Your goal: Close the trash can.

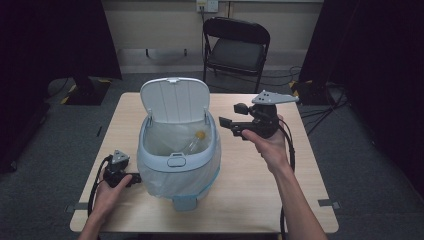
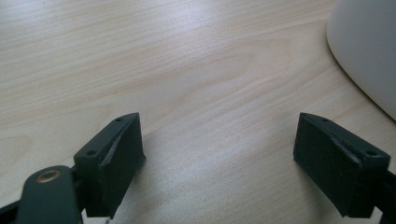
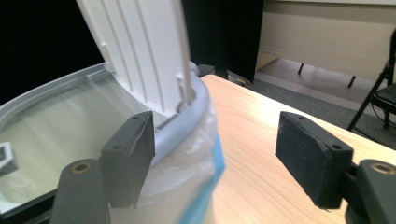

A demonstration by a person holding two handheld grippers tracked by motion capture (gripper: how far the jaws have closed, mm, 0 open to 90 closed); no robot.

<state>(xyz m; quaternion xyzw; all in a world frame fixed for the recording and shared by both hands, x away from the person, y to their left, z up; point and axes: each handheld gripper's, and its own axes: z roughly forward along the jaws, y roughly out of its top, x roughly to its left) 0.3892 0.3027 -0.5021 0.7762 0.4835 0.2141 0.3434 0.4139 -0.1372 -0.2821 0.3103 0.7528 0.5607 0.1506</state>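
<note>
A pale blue-grey waste bin with a clear liner stands mid-table, its white lid raised upright at the back. Inside lies a clear plastic bottle with a yellow cap. My left gripper rests low on the table at the bin's left side, open, with bare wood between its pads and the bin's wall at the right. My right gripper is held in the air just right of the bin's rim, open and holding nothing, with the lid right ahead.
The wooden table has free surface right of and in front of the bin. A black folding chair stands beyond the far edge. Dark curtains hang at both sides, and cables lie on the floor at the right.
</note>
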